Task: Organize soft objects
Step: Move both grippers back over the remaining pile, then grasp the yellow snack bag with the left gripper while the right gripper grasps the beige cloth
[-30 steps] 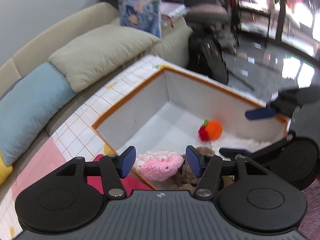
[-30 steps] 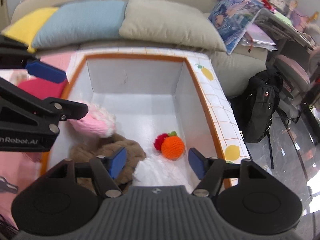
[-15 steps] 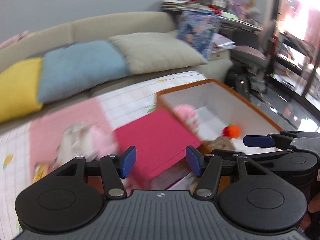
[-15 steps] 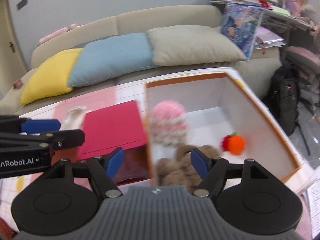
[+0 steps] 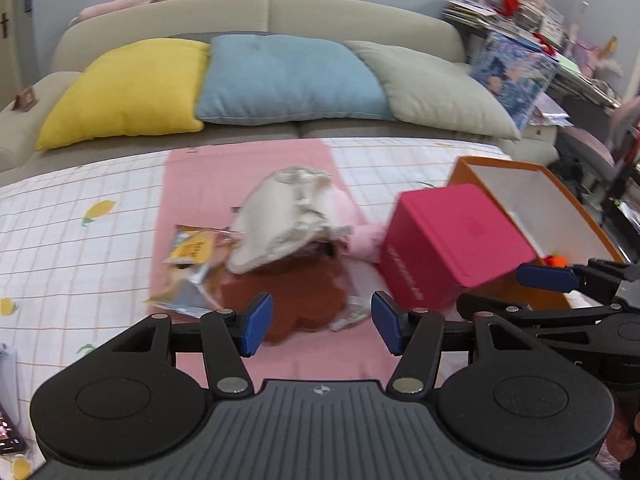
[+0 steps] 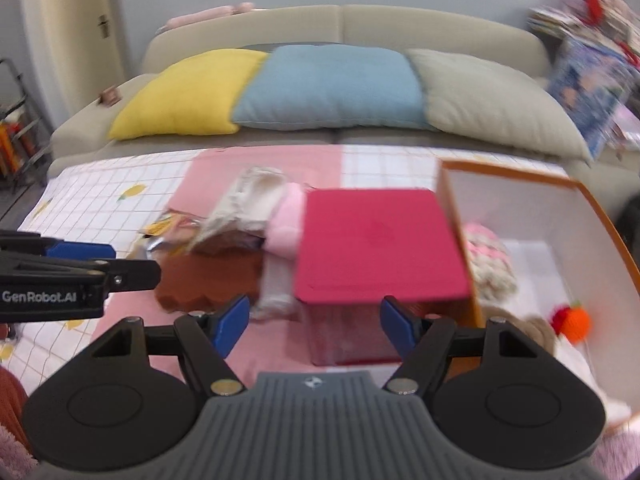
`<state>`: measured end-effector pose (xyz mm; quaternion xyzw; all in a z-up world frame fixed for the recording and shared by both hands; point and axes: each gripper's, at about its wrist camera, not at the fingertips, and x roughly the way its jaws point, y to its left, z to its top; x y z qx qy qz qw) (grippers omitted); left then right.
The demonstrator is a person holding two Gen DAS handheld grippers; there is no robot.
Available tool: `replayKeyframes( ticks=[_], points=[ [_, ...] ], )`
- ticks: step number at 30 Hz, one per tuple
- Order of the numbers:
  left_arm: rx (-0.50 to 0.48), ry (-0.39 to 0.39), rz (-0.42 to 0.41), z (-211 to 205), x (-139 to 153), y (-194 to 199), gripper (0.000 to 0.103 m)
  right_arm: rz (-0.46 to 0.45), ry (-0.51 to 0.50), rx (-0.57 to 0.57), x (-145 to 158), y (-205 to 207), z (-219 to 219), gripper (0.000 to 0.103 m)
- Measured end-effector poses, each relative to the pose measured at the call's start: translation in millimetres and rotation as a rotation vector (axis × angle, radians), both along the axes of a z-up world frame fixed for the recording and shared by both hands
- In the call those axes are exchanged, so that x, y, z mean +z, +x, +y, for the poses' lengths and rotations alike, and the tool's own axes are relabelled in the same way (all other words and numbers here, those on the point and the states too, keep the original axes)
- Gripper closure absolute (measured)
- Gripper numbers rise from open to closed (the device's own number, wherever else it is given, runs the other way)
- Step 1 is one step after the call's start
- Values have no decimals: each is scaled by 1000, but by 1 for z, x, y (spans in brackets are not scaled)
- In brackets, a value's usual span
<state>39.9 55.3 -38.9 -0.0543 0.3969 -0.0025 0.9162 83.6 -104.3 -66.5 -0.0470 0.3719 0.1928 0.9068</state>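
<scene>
A heap of soft things lies on the pink mat: a cream plush [image 5: 280,220] [image 6: 248,200], a pink soft item [image 5: 364,240] [image 6: 286,220] and a brown flat piece [image 5: 304,300] [image 6: 212,280]. The orange-rimmed white box [image 5: 532,196] [image 6: 520,208] at right holds a pink knitted item [image 6: 488,252], a brown plush [image 6: 532,332] and an orange knitted fruit [image 6: 574,322]. My left gripper [image 5: 320,322] is open and empty, just short of the brown piece. My right gripper [image 6: 314,322] is open and empty in front of the red box [image 6: 376,244].
The red box [image 5: 452,240] stands between the heap and the white box. Snack packets [image 5: 188,268] lie left of the heap. A sofa with yellow [image 5: 128,84], blue [image 5: 288,80] and grey [image 5: 432,84] cushions runs behind. Cluttered shelves [image 5: 520,12] are at the right.
Both grippers have pulled back out of the white box and swung left, now facing the heap on the mat. Both stay open and empty.
</scene>
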Motion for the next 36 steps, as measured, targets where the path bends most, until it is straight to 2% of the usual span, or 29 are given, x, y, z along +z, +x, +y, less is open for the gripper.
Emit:
replayKeyframes(
  ticks=[9, 16, 25, 27, 33, 36],
  points=[
    [88, 71, 20, 48, -10, 18, 35, -33, -41, 126, -1, 40, 57, 32],
    [111, 86, 85, 83, -34, 50, 32, -7, -79, 187, -18, 80, 101, 32],
    [133, 44, 172, 111, -71, 83, 30, 82, -118, 146, -49, 128, 136, 30],
    [130, 47, 189, 112, -78, 88, 30, 63, -144, 146, -53, 131, 142, 31],
    [122, 62, 225, 108, -92, 100, 30, 103, -181, 167, -67, 134, 151, 34],
    [126, 76, 254, 107, -98, 104, 36, 109, -200, 167, -74, 134, 151, 39]
  ],
)
